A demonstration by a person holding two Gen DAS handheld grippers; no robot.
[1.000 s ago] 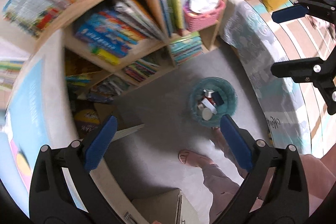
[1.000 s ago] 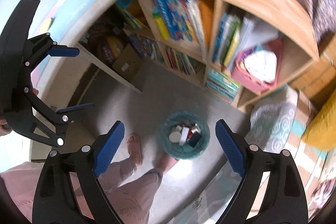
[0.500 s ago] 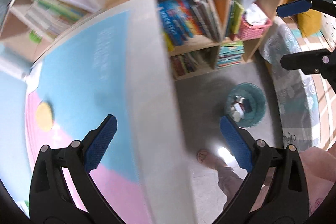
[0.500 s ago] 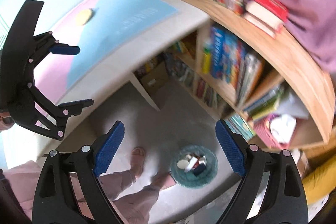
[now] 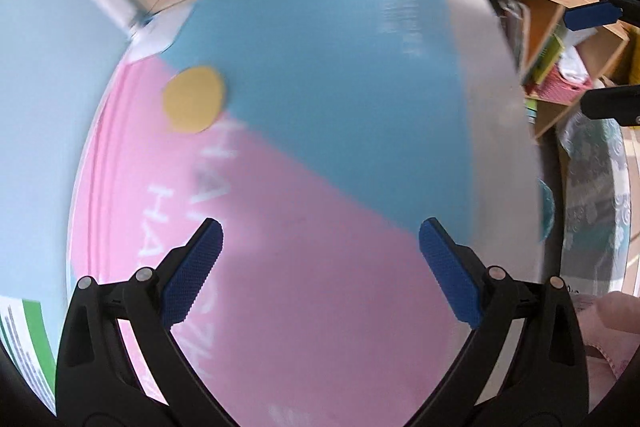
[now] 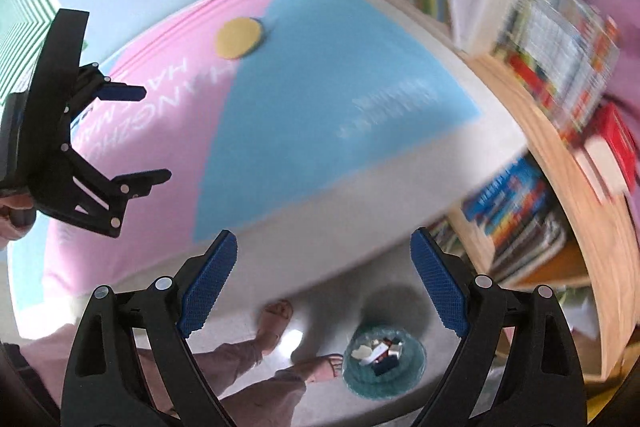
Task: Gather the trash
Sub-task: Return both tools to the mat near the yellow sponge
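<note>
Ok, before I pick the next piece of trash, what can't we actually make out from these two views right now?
- Trash basket: right wrist view shows it on the floor, but its contents are too small to identify; in the left wrist view the table hides all but a sliver.
- Mat lettering: motion-blurred in the left wrist view.
- Yellow disc: trash or decoration, can't tell.
- Bookshelf: smeared.
- Left hand-held gripper and right hand-held gripper: open, holding nothing.
</note>
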